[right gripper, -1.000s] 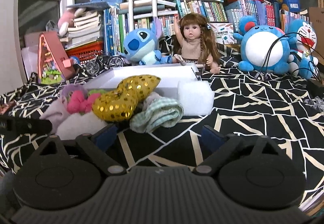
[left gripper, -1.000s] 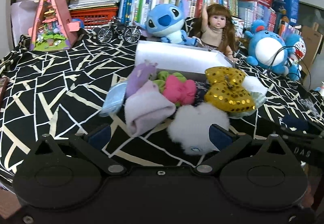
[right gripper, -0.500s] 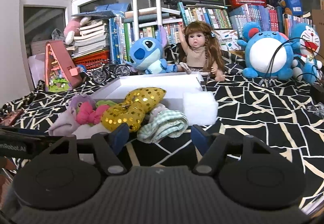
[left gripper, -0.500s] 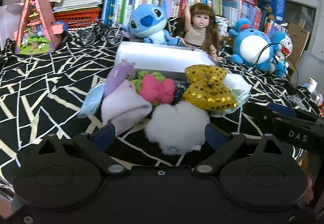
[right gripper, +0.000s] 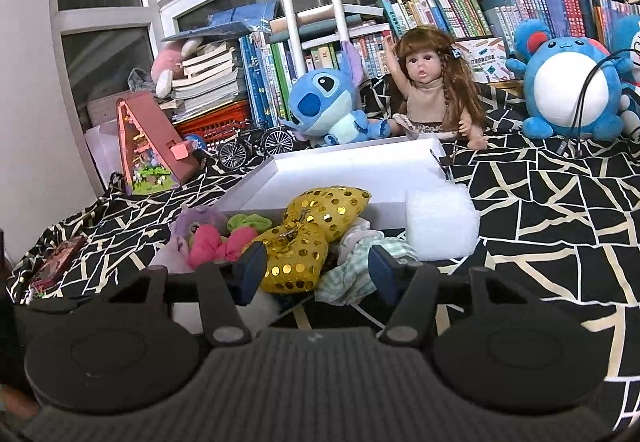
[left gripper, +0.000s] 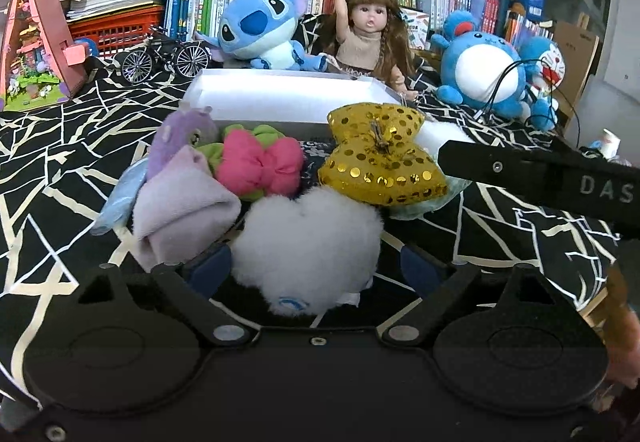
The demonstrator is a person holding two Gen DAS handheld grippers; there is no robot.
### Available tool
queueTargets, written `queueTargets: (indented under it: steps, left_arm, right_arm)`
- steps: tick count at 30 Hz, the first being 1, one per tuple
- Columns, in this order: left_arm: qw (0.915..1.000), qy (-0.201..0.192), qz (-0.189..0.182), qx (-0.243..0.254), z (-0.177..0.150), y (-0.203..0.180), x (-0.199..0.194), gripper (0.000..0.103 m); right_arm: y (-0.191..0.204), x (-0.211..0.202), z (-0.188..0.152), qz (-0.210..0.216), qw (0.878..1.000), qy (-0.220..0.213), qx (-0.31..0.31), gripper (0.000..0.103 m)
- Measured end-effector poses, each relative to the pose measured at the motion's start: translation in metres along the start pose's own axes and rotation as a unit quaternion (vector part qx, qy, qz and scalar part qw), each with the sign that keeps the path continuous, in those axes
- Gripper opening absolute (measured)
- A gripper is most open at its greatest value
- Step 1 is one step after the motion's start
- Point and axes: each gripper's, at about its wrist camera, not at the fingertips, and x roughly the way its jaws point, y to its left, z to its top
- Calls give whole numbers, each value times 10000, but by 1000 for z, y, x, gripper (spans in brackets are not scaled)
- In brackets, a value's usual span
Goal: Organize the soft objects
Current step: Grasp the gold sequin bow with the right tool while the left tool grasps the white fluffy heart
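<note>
A pile of soft things lies on the black patterned cloth in front of a white tray [left gripper: 288, 98]. It holds a white fluffy heart [left gripper: 308, 242], a lilac sock [left gripper: 180, 202], a pink bow [left gripper: 260, 170] and a gold sequin bow [left gripper: 380, 154]. My left gripper [left gripper: 316, 268] straddles the fluffy heart; its jaws are closing and the right pad stands clear of the fluff. My right gripper [right gripper: 316, 274] is closing around the gold sequin bow [right gripper: 304, 238] and a green checked cloth [right gripper: 356, 270], with no firm pinch visible. One right finger [left gripper: 520, 170] shows in the left wrist view.
A white foam block [right gripper: 440, 226] stands by the tray's near right corner. Behind the tray sit a blue alien plush [left gripper: 256, 30], a doll [left gripper: 372, 38] and a round blue plush [left gripper: 484, 70]. At the left are a toy bicycle [left gripper: 164, 58] and a triangular toy house [left gripper: 32, 46].
The left gripper came forward and down onto the fluffy heart, narrowing slightly. The right jaws narrowed a lot around the gold bow, and a right finger entered the left wrist view.
</note>
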Motion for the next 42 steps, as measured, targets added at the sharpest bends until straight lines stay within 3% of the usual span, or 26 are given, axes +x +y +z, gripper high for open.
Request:
queueTargets:
  steps: [2,3,6,19,29,34,37,42]
  left_arm:
    - [10000,15,60,38,-1,-2,5,85]
    - [9999,5,98,54,-1,-3,7,76]
    - [9998,-45,166,43,-1,-1,9,74]
    - [9994,-260,183,-109,0,19,-21,73]
    - [9994,-237,217,-150,-5,25,-28,73]
    - [9993,-217,220,-187,-7,26,-27,73]
    - [9993,-210,213,-208,-7,27,-27,73]
    - [9993,-214,213,-207,-7,27,-27,73]
  right_arm:
    - [1,1,0,14,10000,32,-16,62]
    - [1,2,1,17,10000,44,-15,62]
    - [1,6,2,28,10000,63,-17,62]
    - [17,29,12,256,9991,245,-226,76]
    - [37,63,11,42,9970,531,-553,87]
    - [40,74,7,20,9953,674,-692,87]
    - [42,74,6,37,9949,704,-721,74]
    - [43,69,8,5,9954,644,-712,63]
